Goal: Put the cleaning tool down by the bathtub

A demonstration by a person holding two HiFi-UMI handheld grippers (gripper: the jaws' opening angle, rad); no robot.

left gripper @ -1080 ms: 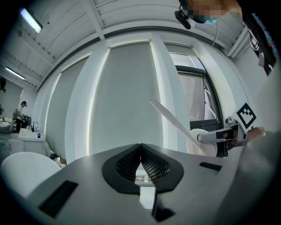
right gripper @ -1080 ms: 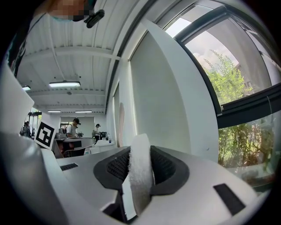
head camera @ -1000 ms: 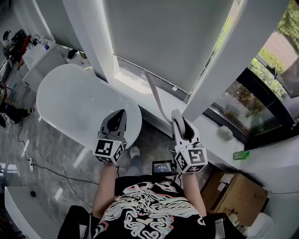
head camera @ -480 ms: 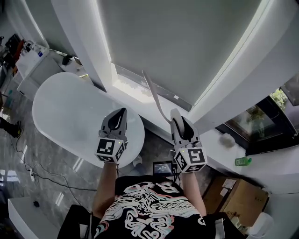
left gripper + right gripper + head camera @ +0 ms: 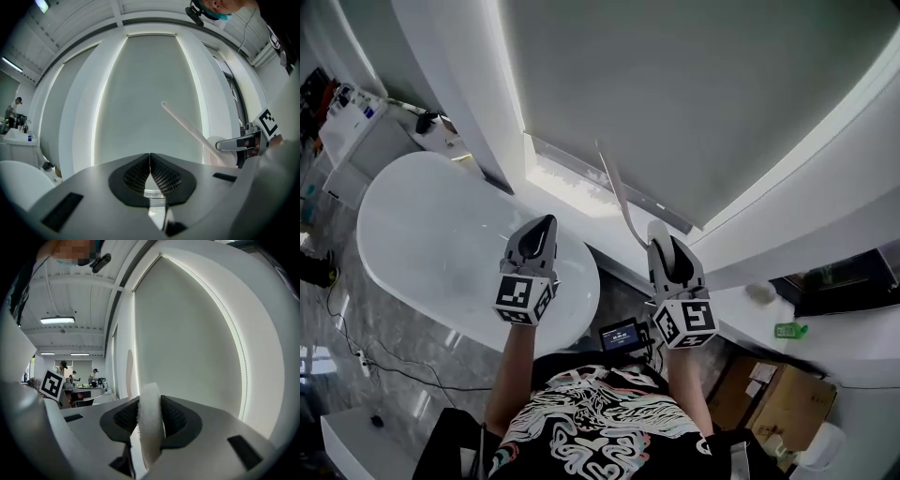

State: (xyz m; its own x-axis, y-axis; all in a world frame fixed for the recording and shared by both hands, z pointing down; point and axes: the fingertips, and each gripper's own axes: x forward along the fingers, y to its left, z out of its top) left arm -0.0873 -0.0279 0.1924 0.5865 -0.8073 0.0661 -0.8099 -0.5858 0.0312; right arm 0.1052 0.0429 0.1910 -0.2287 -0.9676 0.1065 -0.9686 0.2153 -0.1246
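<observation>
The step in hand looks like the carry: the cleaning tool point(image 5: 617, 192) is held up in the air, clear of any surface, and has not yet been set down. The right gripper point(image 5: 662, 234) has its jaws clamped on it. In the right gripper view a white fuzzy strip of the tool point(image 5: 150, 420) fills the gap between the ribbed pads; the pale handle slants up and away from there toward the window blind point(image 5: 675, 94). What sort of head the tool has is hard to tell, since only that fuzzy part and the slim handle show. The left gripper point(image 5: 544, 225) carries nothing; its jaws are closed pad to pad on empty air, over the near end of the bathtub point(image 5: 422, 234).

The bathtub lies to the left of the tool, white and oval, with grey floor point(image 5: 403, 342) along its near side. The next move, as I judge it, calls for bringing the right gripper down beside the tub, resting or leaning the tool so the long handle will not tip, and only then parting the jaws. The handle should be kept clear of the blind and the tub rim on the way.

No brand or word can be read. The cubes point(image 5: 523, 300) bear only square black-and-white markers; a small screen point(image 5: 619, 334) at the person's chest is lit, its text too small to read; the shirt shows a pattern, not letters.
</observation>
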